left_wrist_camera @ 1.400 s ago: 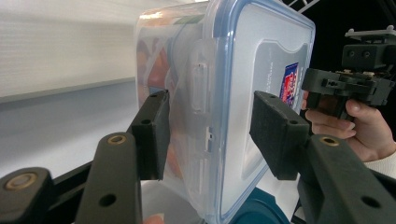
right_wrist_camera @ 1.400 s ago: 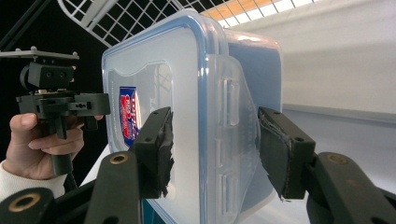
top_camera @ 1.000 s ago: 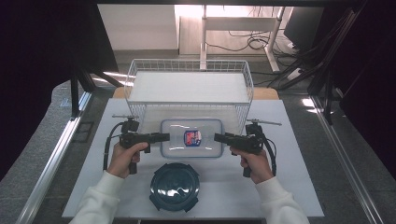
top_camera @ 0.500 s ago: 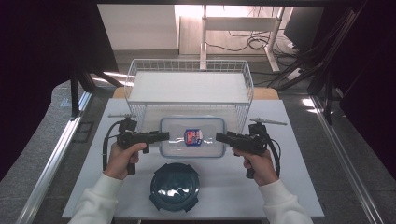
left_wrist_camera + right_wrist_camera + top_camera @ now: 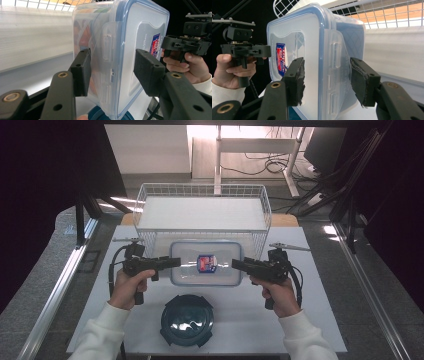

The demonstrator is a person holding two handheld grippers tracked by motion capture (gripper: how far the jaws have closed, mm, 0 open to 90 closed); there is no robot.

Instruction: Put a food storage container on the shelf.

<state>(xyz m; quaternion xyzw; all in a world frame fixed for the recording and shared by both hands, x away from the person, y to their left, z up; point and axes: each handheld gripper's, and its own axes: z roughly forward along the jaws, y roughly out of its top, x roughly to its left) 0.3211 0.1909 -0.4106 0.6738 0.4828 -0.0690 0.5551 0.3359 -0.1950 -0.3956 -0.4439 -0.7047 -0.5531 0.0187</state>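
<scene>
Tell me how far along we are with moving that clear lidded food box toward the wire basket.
Done: the lid is on the food box, and each end sits between a gripper's jaws, left gripper and right gripper. In hand: both hold the box just in front of the wire basket. Left: probably setting it into the basket. The round blue lid lies untouched on the table.

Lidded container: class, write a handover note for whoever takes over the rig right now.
Left gripper: shut on the left end of the clear container.
Right gripper: shut on its right end.
Container: lid on, held between them in front of the wire basket; round dark dish on the table, nearer the person.
Done: both grips taken.
Left: probably lift it into the basket.
</scene>
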